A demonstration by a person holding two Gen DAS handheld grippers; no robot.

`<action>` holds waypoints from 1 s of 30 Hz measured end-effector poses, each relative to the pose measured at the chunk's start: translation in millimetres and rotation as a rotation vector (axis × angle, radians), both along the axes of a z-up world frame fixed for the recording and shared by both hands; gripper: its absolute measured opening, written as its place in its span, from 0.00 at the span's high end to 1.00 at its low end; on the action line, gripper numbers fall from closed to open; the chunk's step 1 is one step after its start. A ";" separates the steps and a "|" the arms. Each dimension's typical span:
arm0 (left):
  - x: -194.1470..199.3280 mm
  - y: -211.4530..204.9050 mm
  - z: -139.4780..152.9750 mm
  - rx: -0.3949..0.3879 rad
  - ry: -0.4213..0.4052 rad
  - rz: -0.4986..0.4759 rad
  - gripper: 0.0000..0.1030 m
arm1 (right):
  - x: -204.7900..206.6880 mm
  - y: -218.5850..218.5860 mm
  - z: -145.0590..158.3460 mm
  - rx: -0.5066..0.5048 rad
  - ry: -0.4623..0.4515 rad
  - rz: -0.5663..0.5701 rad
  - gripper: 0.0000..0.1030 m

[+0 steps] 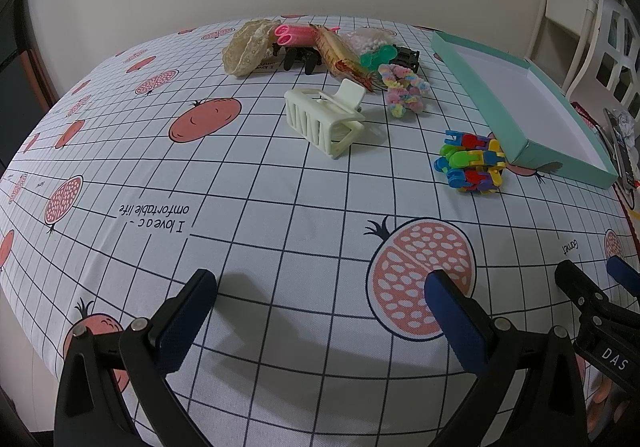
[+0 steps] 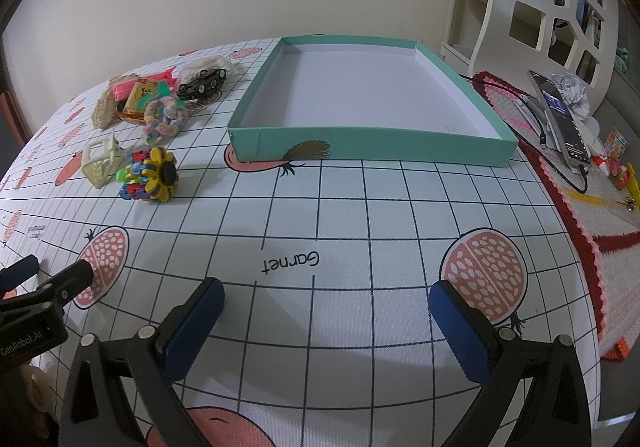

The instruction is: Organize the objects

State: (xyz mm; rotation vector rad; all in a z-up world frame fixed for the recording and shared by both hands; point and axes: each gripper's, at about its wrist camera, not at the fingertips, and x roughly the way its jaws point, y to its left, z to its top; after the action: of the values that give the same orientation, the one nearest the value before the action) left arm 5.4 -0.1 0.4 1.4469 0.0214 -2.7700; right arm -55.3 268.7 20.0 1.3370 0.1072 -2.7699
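A shallow teal box point(image 2: 368, 145) with a white inside stands empty on the table; it also shows in the left wrist view point(image 1: 560, 151). Left of it lie a colourful block toy point(image 1: 472, 163) point(image 2: 150, 177), a cream hair claw point(image 1: 324, 119) point(image 2: 100, 163), a pastel scrunchie point(image 1: 402, 89) point(image 2: 164, 119), pink rollers point(image 1: 292, 35), a lace piece point(image 1: 246, 47), a snack packet point(image 1: 340, 55) and a black clip point(image 2: 202, 85). My left gripper point(image 1: 320, 287) is open and empty near the front edge. My right gripper point(image 2: 326, 299) is open and empty in front of the box.
The tablecloth point(image 2: 320, 215) has a grid and fruit print. A knitted mat point(image 2: 600, 215) lies at the right with a phone point(image 2: 560, 115) on a stand, cables and small toys. A white shelf point(image 2: 560, 7) stands behind it.
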 end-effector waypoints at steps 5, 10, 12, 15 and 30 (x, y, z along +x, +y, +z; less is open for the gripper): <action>0.1 0.1 -0.1 0.000 0.000 0.000 0.00 | 0.0 0.0 0.0 0.000 0.000 0.000 0.00; -0.2 0.2 -0.1 0.000 0.000 0.001 0.00 | 0.1 -0.1 0.0 0.000 0.000 0.000 0.00; -0.3 0.3 -0.2 0.000 0.000 0.001 0.00 | 0.0 -0.1 0.0 0.001 0.000 0.000 0.00; -1.9 -0.2 0.3 0.002 -0.013 -0.007 0.00 | 0.8 -1.5 0.1 0.001 -0.004 0.000 0.00; -30.6 -24.9 26.7 0.062 -0.085 0.056 0.00 | -18.8 -40.0 62.9 0.071 0.072 0.178 0.00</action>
State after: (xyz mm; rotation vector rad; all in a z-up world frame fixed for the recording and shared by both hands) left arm -25.1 -25.0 27.1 1.5519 0.1453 -2.6837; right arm -74.1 228.6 82.8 1.1782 0.3152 -2.6868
